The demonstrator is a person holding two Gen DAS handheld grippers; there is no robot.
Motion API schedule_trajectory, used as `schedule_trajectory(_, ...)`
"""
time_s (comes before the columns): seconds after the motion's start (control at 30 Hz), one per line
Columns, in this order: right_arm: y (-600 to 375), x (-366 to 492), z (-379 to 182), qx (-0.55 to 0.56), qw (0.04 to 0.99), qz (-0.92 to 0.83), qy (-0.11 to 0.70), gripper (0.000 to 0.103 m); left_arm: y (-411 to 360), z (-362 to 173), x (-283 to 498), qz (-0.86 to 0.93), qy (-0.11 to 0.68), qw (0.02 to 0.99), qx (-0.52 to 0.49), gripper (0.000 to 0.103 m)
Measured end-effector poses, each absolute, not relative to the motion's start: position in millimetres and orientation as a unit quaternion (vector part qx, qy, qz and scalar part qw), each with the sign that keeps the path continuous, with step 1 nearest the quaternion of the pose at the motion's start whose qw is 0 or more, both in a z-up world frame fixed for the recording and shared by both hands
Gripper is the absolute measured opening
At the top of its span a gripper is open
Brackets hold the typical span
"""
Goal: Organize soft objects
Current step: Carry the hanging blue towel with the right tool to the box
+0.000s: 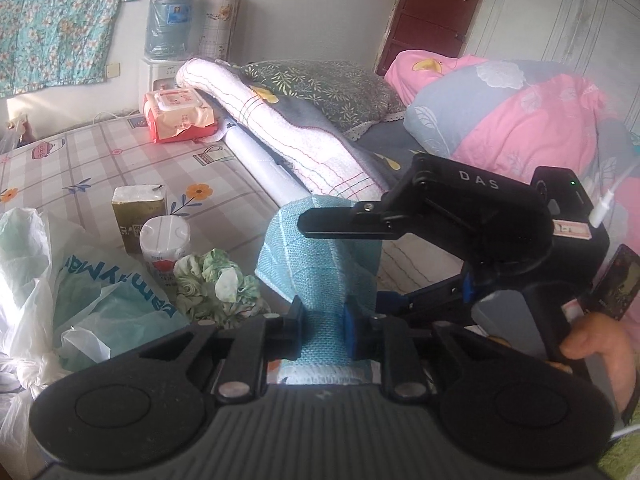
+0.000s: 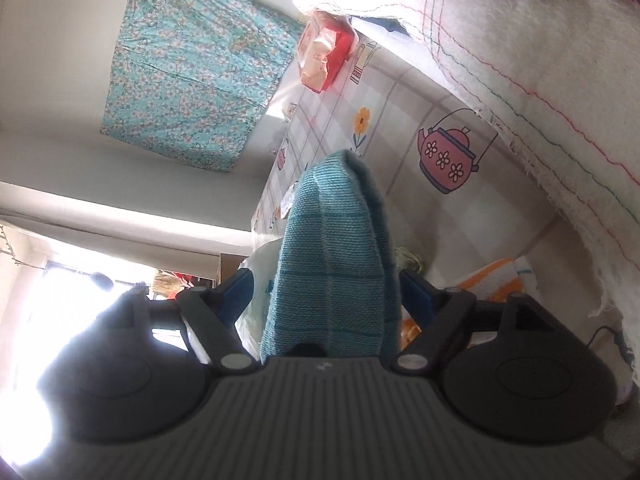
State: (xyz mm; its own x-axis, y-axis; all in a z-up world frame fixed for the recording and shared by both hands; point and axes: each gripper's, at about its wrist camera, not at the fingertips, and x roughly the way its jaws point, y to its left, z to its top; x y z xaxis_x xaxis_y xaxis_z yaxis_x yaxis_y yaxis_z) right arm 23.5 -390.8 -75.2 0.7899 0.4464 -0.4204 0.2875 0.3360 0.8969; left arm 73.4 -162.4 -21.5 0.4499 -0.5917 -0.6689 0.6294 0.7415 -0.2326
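The left gripper (image 1: pixel 322 330) is clamped on a teal woven cloth (image 1: pixel 320 248) raised above the patterned mattress (image 1: pixel 100 168), while the right gripper (image 2: pixel 328 294) stands with jaws apart, the cloth between them and its pads clear of it. Just left lie a crumpled green floral fabric (image 1: pixel 216 280), a white canister (image 1: pixel 164 244) and a plastic bag (image 1: pixel 92 292) (lettering reversed, unreadable). The right gripper's body reads "DAS"; a folded white blanket (image 1: pixel 280 120) borders the mattress.

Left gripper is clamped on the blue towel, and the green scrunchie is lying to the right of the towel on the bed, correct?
Not quite. In the left wrist view the green scrunchie lies to the left of the blue towel, beside the white canister. The left gripper is indeed clamped on the towel.
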Motion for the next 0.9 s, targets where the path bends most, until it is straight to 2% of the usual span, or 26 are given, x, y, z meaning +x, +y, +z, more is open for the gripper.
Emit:
schedule_trajectory(0.07,-388.5,21.8,-70.7,0.577,0.753,0.065,0.309,0.079,-160.8,-16.6,68.6,-0.366,0.375,0.851,0.025,0.020)
schedule_trajectory(0.3,-374.6,13.9,-44.8,0.573,0.761,0.099,0.288,0.064,-139.4,5.3,53.3,-0.373,0.349,0.859,0.010,0.020)
schedule_trajectory(0.67,-306.8,34.0,15.4,0.528,0.778,0.189,0.283,0.063,-59.6,51.9,25.6,-0.339,0.293,0.893,-0.046,0.020)
schedule_trajectory(0.9,-210.0,88.4,52.3,0.477,0.767,0.286,0.319,0.064,26.1,76.0,6.4,-0.245,0.250,0.933,-0.086,0.020)
